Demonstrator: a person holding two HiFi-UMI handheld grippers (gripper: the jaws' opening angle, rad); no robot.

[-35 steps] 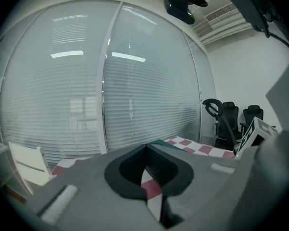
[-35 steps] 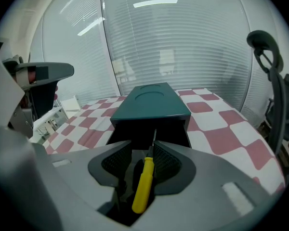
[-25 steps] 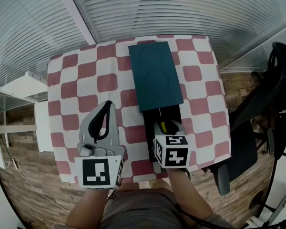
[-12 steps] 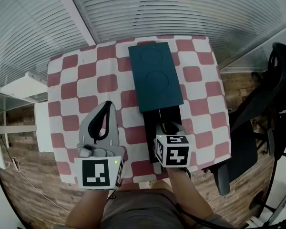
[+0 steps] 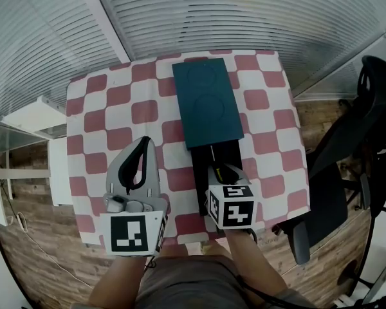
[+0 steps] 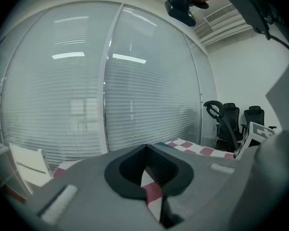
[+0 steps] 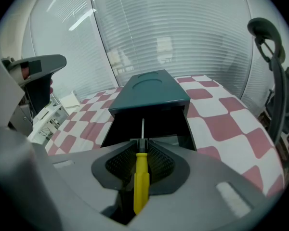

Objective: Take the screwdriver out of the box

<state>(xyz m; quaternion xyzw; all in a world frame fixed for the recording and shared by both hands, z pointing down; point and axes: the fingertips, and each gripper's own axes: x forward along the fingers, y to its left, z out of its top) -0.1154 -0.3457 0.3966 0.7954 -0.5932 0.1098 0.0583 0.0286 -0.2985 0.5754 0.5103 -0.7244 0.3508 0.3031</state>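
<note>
A dark box [image 5: 204,179] lies open on the checked table, its teal lid [image 5: 207,102] slid toward the far side. My right gripper [image 5: 221,171] sits over the open black tray and is shut on the screwdriver [image 7: 141,179]. The yellow handle runs between the jaws, and the thin metal shaft [image 7: 142,128] points into the box [image 7: 149,121]. My left gripper [image 5: 139,161] hovers left of the box, shut with nothing in it. In the left gripper view only a sliver of checked cloth shows between the closed jaws [image 6: 151,189].
The table [image 5: 109,114] has a red and white checked cloth. A black office chair [image 5: 354,147] stands close to the table's right edge. White furniture [image 5: 26,118] stands to the left. Slatted blinds [image 5: 244,11] close off the far side.
The right gripper has drawn slightly back toward me with the screwdriver; more of the shaft shows outside the lid. The left gripper has stayed put.
</note>
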